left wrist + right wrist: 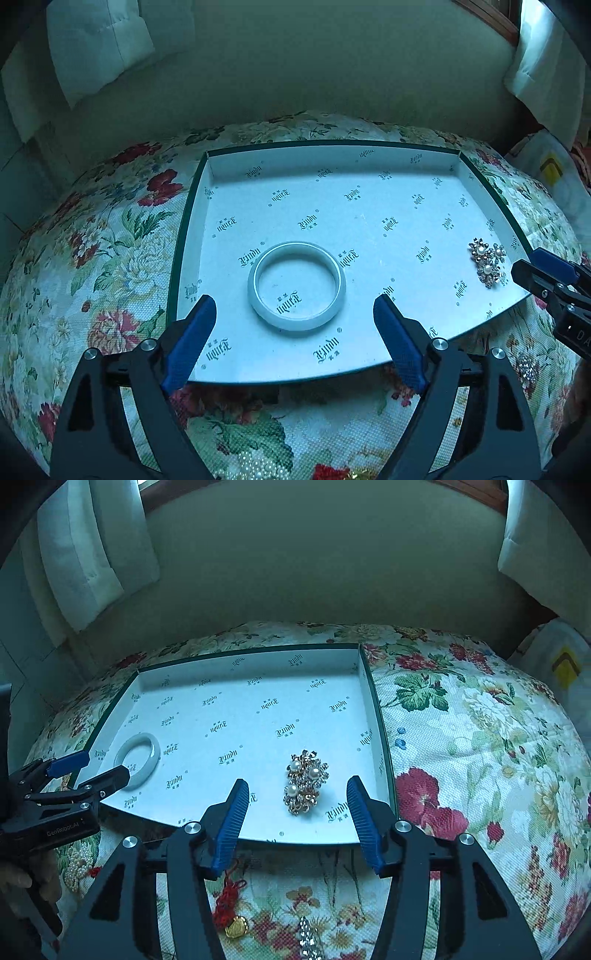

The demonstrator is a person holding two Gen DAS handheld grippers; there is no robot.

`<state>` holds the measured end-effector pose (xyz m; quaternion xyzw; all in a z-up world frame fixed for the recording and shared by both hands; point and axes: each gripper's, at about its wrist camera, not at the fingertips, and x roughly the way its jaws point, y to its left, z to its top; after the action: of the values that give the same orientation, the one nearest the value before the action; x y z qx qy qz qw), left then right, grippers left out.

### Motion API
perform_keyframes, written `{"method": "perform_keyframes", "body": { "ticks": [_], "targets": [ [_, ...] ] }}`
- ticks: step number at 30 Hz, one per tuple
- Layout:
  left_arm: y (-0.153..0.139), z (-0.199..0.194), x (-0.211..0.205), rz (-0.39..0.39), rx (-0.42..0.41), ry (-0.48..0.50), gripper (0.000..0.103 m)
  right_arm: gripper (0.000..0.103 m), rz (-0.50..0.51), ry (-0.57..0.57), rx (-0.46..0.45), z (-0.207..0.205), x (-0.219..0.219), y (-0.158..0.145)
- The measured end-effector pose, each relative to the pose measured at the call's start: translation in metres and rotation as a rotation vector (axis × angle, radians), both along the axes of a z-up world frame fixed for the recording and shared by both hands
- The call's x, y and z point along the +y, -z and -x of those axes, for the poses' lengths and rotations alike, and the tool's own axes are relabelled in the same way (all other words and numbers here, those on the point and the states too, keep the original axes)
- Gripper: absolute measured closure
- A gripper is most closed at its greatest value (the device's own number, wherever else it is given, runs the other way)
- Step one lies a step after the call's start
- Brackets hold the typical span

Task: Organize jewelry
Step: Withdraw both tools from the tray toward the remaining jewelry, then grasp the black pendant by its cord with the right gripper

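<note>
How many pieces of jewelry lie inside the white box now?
2. A pale white round bangle lies at the left of the shallow white printed box; a gold pearl-and-crystal brooch cluster lies near its right wall. More jewelry lies outside, on the floral cloth.

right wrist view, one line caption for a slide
Open right gripper poised before a pearl brooch in the box lid, white bangle at left.
</note>
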<state>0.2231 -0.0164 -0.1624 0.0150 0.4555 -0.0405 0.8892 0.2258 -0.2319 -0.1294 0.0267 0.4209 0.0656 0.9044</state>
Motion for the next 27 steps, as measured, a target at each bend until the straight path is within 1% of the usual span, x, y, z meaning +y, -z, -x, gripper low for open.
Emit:
{"method": "perform_keyframes", "body": {
  "ticks": [7,15,19,23,27],
  "targets": [
    [-0.009,0.045,0.009,0.009,0.019,-0.011,0.016,0.048,-0.019,0.021,0.021,0.046,-0.005,-0.002],
    [-0.009,0.099,0.015,0.03,0.043,-0.025,0.016,0.05,-0.014,-0.007,0.058,0.098,0.005,0.007],
    [-0.009,0.124,0.016,0.032,0.046,-0.031,0.016,0.053,-0.017,-0.027,0.082,0.121,0.011,0.015],
    [-0.005,0.144,0.017,0.035,0.059,-0.038,0.016,0.064,-0.013,-0.06,0.102,0.138,0.025,0.022],
    [0.0,0.157,0.021,0.042,0.075,-0.05,0.016,0.07,-0.016,-0.088,0.134,0.145,0.037,0.032]
  ]
}}
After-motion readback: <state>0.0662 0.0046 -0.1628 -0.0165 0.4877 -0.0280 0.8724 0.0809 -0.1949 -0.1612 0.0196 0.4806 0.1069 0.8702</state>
